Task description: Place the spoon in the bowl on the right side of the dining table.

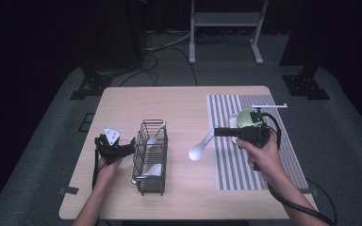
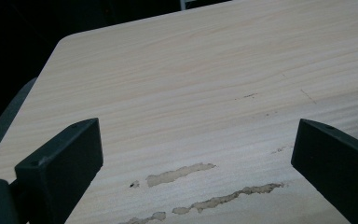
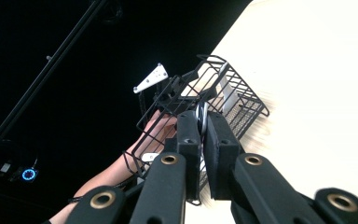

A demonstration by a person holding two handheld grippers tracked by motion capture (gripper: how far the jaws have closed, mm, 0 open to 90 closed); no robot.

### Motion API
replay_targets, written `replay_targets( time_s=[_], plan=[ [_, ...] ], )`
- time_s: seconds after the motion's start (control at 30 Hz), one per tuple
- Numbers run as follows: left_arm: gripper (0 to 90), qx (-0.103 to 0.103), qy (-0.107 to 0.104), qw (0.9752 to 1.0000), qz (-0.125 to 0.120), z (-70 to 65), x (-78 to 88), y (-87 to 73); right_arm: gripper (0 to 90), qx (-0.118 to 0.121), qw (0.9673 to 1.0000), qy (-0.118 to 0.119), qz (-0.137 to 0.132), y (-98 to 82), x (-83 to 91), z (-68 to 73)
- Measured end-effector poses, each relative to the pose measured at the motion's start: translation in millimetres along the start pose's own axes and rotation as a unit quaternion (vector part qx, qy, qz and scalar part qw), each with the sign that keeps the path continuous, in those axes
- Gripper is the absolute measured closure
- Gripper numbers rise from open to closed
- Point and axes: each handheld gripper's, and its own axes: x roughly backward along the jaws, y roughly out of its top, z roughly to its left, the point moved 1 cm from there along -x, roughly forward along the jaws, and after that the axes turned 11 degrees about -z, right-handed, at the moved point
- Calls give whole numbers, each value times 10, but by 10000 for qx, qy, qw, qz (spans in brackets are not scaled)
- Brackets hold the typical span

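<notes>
1. The right tool (image 1: 218, 132) hangs over the middle of the worktop (image 1: 184, 101), its jaws pinched on the handle of a white spoon (image 1: 199, 149). The spoon's bowl points down and to the left, between the basket (image 1: 150, 157) and the striped mat (image 1: 226, 165).
2. In the right gripper view the same tool (image 3: 201, 128) has both jaws pressed flat against the spoon handle (image 3: 201, 116), seen edge-on as a thin pale strip between them.
3. The black wire basket stands left of centre on the worktop. Inside it lie white utensils, one leaning at the far end and one near the front; I cannot tell exactly what they are.
4. The left tool (image 1: 131, 145) sits just beside the basket's left wall, pointing at it, held in the person's left hand (image 1: 107, 165). Whether it touches the wire I cannot tell.
5. From the left gripper view, that tool (image 2: 196, 154) has its jaws spread wide with nothing between them, above bare pale wood with a few scuffed patches.
6. On the mat, behind the right hand (image 1: 259, 157), sits a green round object (image 1: 247, 117), partly hidden.
7. Farther back on the mat lies a thin white stick-like item (image 1: 269, 106).
</notes>
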Motion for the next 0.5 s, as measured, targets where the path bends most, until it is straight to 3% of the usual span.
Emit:
replay_targets(
  time_s=[0.5],
  plan=[
    [9, 15, 3, 10000, -3, -2, -2, 0, 852, -191, 9996, -141, -168, -62, 135, -214]
  ],
)
